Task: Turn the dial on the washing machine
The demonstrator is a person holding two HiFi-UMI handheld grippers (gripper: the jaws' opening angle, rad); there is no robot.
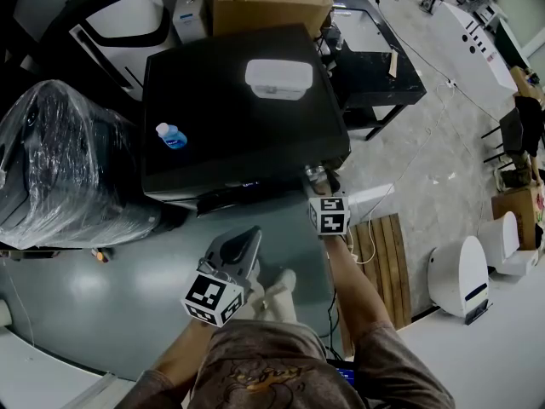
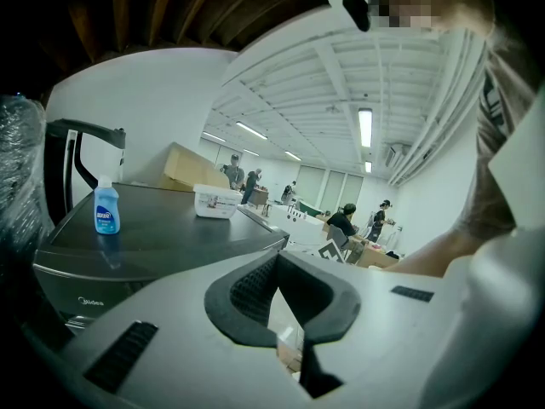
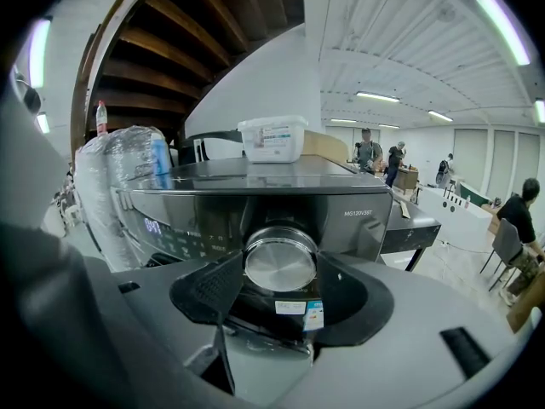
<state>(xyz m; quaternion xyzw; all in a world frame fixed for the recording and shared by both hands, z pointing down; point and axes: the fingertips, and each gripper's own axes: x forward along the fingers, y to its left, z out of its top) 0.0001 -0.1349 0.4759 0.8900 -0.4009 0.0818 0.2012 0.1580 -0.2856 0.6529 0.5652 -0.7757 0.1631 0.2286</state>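
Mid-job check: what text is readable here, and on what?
"Midea": front of the washing machine, in the left gripper view.
"MG120V36T" (last characters unsure): its control panel, up and right of the dial.
Lit display digits: too blurred to read.
Blue bottle label, white box label, and stickers under the dial: too small to read.

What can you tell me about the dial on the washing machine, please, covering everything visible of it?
The dial is a round knob with a flat face that looks like brushed metal and a shiny rim. It stands out from the dark, glossy front panel of the washing machine, toward its right end and right of the lit display. It faces the right gripper view squarely. The right gripper has its jaws on either side, both pads seemingly against the rim. No pointer mark shows.
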